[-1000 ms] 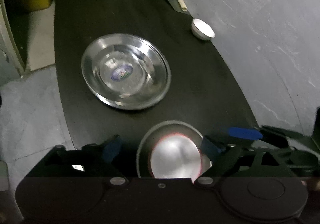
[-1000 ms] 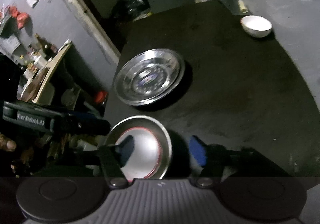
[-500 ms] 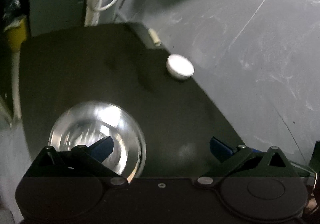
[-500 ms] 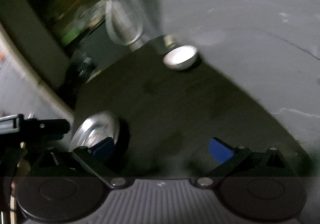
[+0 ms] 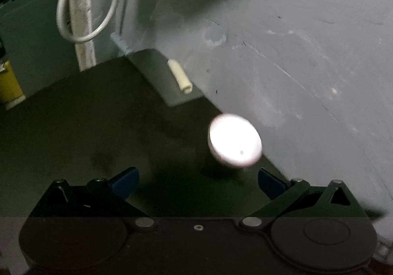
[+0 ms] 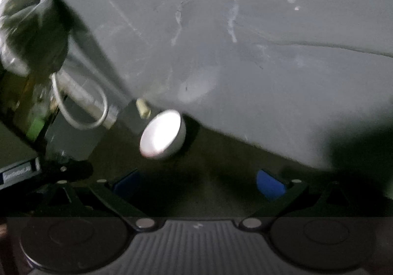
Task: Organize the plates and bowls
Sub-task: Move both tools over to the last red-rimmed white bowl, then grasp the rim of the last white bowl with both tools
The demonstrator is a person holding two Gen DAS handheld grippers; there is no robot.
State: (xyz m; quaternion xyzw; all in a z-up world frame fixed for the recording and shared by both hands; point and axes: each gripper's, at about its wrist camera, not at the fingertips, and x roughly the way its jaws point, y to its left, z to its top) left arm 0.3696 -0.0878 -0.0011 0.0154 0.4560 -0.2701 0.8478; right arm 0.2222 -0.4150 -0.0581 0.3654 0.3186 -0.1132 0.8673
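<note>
A small white bowl [image 5: 234, 143] sits near the far right edge of the black table [image 5: 86, 127], close to the grey wall. My left gripper [image 5: 197, 183] is open and empty, just short of the bowl, which lies ahead and slightly right. In the right wrist view the same bowl [image 6: 162, 135] sits ahead and to the left of my right gripper [image 6: 199, 183], which is open and empty. The left gripper's body [image 6: 44, 171] shows at the left edge there. The steel plate and the other bowl are out of view.
A grey wall [image 5: 294, 54] rises right behind the table's right edge. A small cream tube [image 5: 180, 77] lies on a grey ledge at the table's far corner. A white cable loop [image 5: 86, 5] hangs at the back left. A yellow object [image 5: 7, 83] stands at far left.
Both grippers have moved forward across the table toward the white bowl. The steel plate and the dark bowl near the front have dropped out of view. Both grippers stay open.
</note>
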